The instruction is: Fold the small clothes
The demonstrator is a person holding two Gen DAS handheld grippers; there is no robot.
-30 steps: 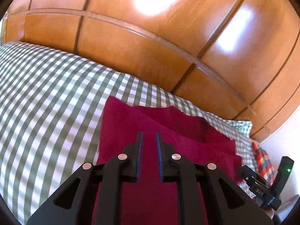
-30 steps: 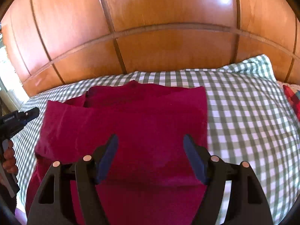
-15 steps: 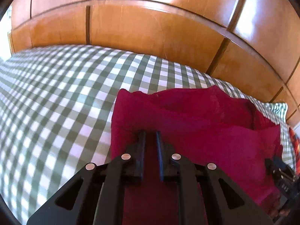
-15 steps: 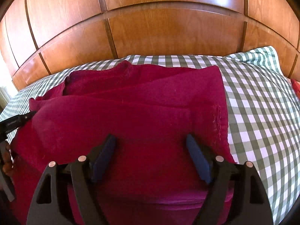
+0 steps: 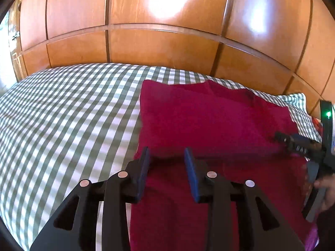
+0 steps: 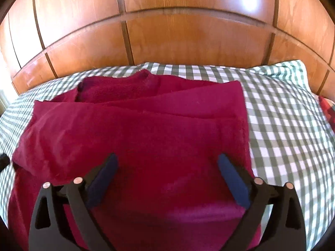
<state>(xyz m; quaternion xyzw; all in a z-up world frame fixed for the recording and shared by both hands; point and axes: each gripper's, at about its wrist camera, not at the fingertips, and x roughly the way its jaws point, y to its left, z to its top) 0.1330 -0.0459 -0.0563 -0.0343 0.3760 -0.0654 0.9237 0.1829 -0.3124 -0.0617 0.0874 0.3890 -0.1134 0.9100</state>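
A dark red garment [image 5: 209, 125] lies folded in layers on the green-and-white checked bed cover [image 5: 62, 115]. It also shows in the right wrist view [image 6: 146, 138], with its collar end toward the headboard. My left gripper [image 5: 167, 156] is open and empty over the garment's near left edge. My right gripper [image 6: 167, 163] is wide open and empty over the near middle of the garment. The right gripper's body shows at the right edge of the left wrist view [image 5: 301, 144].
A glossy wooden headboard [image 6: 178, 41] rises behind the bed. A checked pillow [image 6: 289, 73] lies at the back right. A red plaid cloth [image 6: 328, 108] peeks at the far right. The checked cover [image 6: 282, 136] spreads on both sides of the garment.
My left gripper was shut on the garment and has opened, letting it go. The folded layer now lies flat. My right gripper stays open and has drawn back slightly.
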